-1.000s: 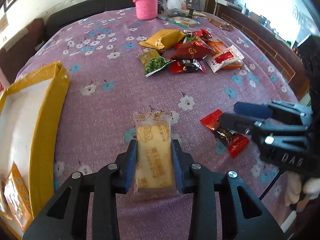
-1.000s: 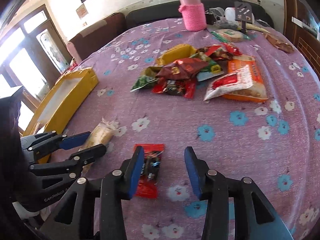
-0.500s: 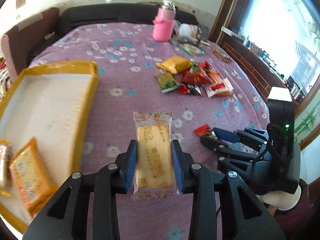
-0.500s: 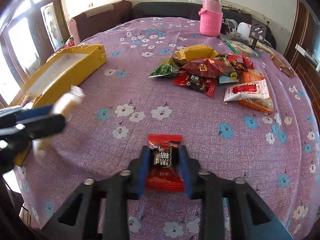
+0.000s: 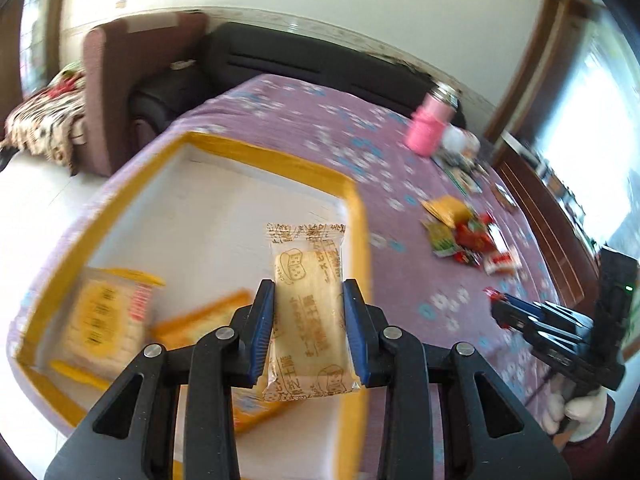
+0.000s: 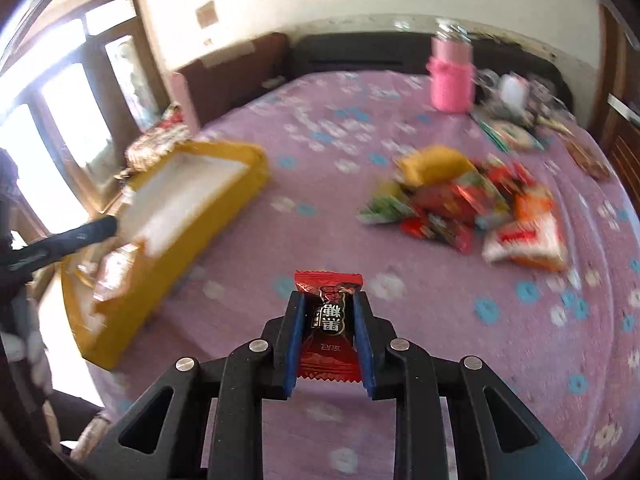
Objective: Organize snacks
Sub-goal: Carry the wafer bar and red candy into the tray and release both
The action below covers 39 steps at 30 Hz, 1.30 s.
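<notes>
The purple floral tablecloth [image 6: 400,240] still carries the snack pile [image 6: 460,208] on the right. The yellow tray [image 5: 356,216], at the left a second ago, now lies under the left gripper [image 5: 308,332], clamped on a pale biscuit packet [image 5: 308,312], ready for release. The right gripper [image 6: 328,332] now pinches a red candy [image 6: 328,320], lifted clear.

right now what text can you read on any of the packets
"chee": beside the cheese drawing near the top of the cracker packet in the left claw; its other print is not legible.
Red candy in the right claw: large white characters, not legible.
Packets in the yellow box and the pile: too blurred.
</notes>
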Each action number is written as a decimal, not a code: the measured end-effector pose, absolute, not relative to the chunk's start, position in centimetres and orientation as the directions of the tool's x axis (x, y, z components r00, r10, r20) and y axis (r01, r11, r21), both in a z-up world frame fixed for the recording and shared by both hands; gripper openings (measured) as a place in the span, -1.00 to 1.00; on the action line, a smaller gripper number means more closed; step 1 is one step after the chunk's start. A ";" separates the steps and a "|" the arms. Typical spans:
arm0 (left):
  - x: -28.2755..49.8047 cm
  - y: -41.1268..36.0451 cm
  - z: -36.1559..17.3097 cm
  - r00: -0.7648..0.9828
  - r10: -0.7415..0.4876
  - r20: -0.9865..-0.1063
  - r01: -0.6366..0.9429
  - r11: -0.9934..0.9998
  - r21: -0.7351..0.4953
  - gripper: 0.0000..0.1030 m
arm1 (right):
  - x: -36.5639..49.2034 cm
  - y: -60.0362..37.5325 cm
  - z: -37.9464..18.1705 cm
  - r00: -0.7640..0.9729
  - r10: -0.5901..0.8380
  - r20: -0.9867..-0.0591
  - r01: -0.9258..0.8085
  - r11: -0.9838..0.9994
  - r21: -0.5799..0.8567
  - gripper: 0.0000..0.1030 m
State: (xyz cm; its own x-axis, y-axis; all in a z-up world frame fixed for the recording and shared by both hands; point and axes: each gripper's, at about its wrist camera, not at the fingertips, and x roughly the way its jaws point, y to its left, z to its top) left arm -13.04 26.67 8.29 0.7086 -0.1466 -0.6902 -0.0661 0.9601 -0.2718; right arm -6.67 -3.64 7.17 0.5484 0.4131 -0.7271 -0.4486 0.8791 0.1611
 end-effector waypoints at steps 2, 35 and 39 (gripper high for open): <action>-12.5 28.8 8.4 0.711 -0.130 -0.691 -0.102 0.953 -0.285 -0.39 | -6.2 -1.7 8.3 0.520 0.459 -0.721 -0.487 0.852 0.192 -0.53; -13.3 34.7 9.4 0.760 -0.328 -0.562 -0.088 0.804 -0.589 0.13 | 2.4 6.9 8.5 0.448 0.506 -0.737 -0.463 0.836 0.294 -0.19; -14.3 32.1 9.8 0.763 -0.374 -0.528 -0.030 0.794 -0.607 0.18 | 6.7 -1.4 8.5 0.549 0.353 -0.758 -0.256 0.934 0.250 -0.13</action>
